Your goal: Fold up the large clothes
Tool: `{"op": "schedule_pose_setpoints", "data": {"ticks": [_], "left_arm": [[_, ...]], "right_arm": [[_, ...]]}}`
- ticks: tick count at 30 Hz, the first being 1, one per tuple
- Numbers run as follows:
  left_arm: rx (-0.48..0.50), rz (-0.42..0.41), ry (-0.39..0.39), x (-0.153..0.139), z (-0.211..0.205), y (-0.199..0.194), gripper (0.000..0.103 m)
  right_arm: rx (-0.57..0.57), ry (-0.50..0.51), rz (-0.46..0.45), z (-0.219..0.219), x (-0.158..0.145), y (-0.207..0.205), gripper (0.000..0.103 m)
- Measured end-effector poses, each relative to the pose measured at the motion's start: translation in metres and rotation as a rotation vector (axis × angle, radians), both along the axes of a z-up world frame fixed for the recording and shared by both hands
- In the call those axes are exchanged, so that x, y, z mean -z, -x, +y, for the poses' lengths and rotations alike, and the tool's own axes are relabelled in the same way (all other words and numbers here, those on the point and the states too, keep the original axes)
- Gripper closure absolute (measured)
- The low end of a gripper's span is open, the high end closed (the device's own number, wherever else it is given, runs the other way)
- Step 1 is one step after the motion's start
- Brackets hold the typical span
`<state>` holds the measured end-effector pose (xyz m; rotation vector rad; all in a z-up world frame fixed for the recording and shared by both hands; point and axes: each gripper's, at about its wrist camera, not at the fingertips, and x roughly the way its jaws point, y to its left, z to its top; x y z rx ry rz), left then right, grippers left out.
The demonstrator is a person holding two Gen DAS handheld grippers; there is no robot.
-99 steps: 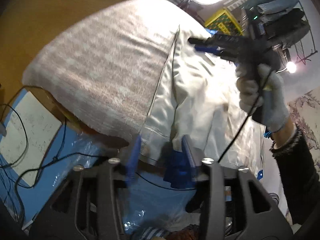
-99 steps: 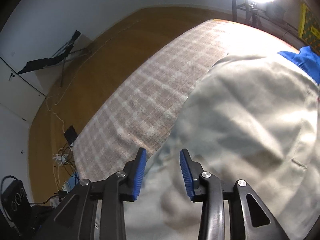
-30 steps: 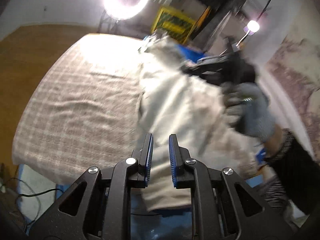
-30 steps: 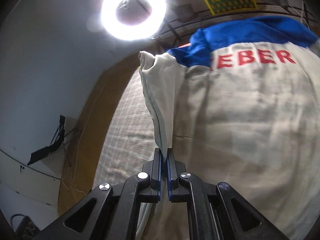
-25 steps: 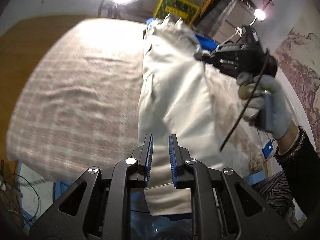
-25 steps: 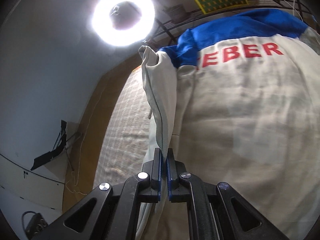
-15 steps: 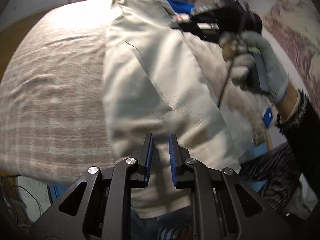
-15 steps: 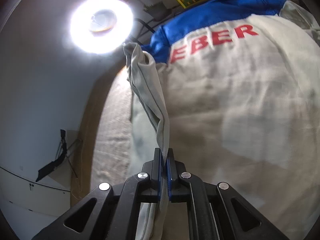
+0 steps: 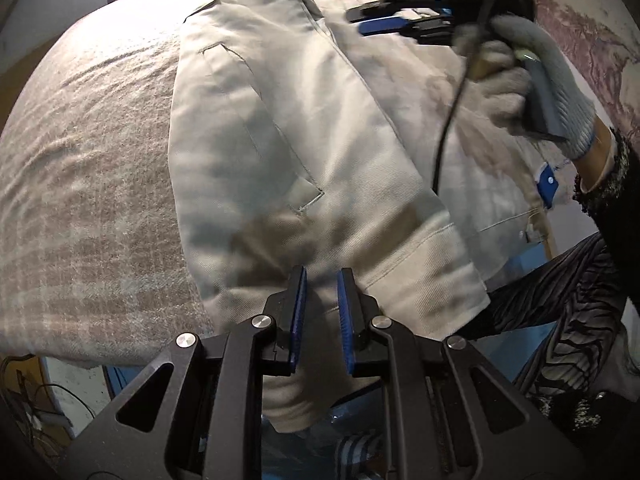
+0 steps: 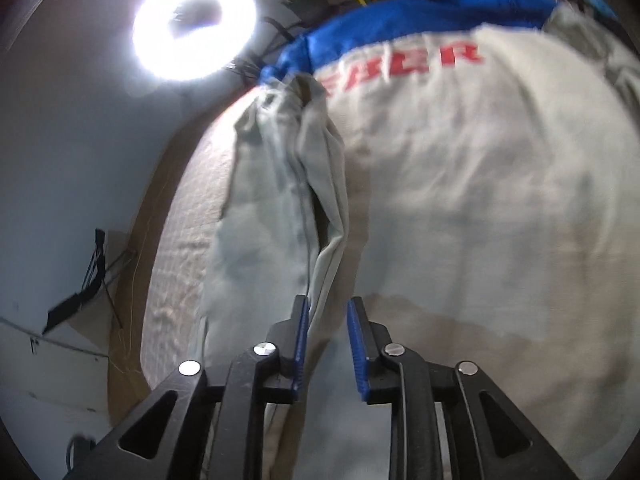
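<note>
Right gripper (image 10: pixel 327 338) has just let go: a second ago its pads were pinched flat on the sleeve edge, now the jaws stand apart with the sleeve (image 10: pixel 288 216) draped loose between and past them, touching the left pad at most. Left gripper (image 9: pixel 321 320) hasn't changed, blue pads a narrow gap apart, nothing clamped; cloth shows through the gap, but I read that as the jacket hem lying beyond the tips, not a grasp. The beige jacket (image 9: pixel 304 128) now lies back-up on the plaid blanket (image 9: pixel 80 184), with the side panel folded in over the body, blue collar at the far end, red lettering (image 10: pixel 404 66) just below it, hem hanging off the near table edge toward me. In the left view the right gripper (image 9: pixel 396 12), in its gloved hand (image 9: pixel 528 80), sits over the upper right of the jacket, just above the cloth. My read: first lengthwise fold is laid and released, so the other side and sleeve are next. Right view is motion-blurred, so I can't tell whether the sleeve has fully settled flat.
</note>
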<state>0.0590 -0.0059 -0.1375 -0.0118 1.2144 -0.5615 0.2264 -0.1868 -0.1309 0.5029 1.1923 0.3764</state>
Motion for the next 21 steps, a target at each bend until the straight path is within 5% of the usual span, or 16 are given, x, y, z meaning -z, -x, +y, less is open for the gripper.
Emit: {"op": "schedule_pose_setpoints", "data": {"ticks": [7, 14, 21], "left_arm": [[-0.038, -0.025, 0.146, -0.024, 0.015, 0.001, 0.09], [0.042, 0.005, 0.065, 0.0, -0.013, 0.01, 0.09], [0.041, 0.025, 0.083, 0.006, -0.007, 0.009, 0.09]], "right_arm": [[-0.104, 0.0, -0.179, -0.017, -0.067, 0.041, 0.072], [-0.203, 0.015, -0.367, -0.016, -0.127, 0.057, 0.069], [-0.21, 0.07, -0.363, 0.028, -0.102, -0.006, 0.069]]}}
